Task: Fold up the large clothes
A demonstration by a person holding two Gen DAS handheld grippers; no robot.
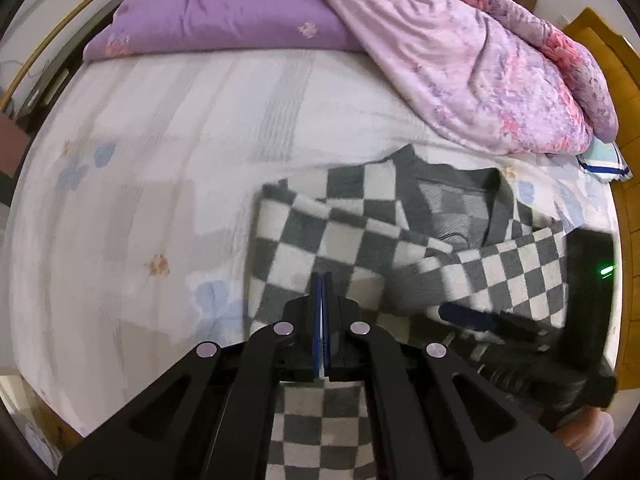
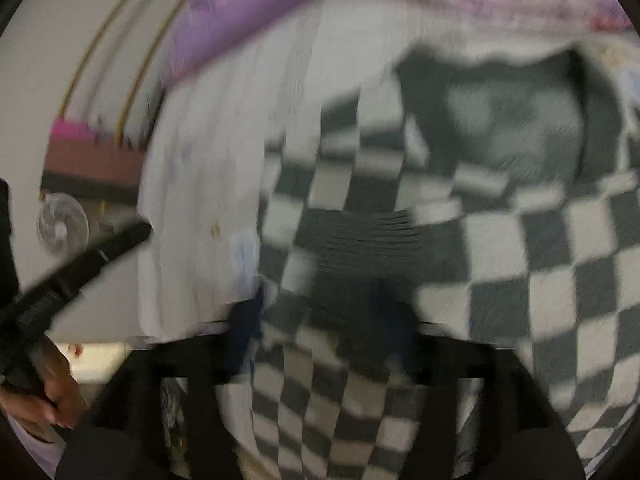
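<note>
A grey-and-white checkered sweater (image 1: 360, 232) lies on the bed, both sleeves folded across its body, dark collar toward the quilts. My left gripper (image 1: 323, 280) is shut with nothing visibly between its blue pads, hovering over the sweater's lower part. My right gripper (image 1: 472, 316) shows at the right in the left wrist view, beside the right sleeve. In the blurred right wrist view the right gripper (image 2: 320, 300) has its fingers spread apart over the sweater (image 2: 520, 260), near the dark sleeve cuff (image 2: 360, 236).
The bed has a pale floral sheet (image 1: 160, 160). A purple quilt (image 1: 220, 12) and a pink floral quilt (image 1: 480, 60) are piled at its far side. A wooden headboard (image 1: 600, 48) stands at the right. A fan (image 2: 62, 228) stands beyond the bed's left edge.
</note>
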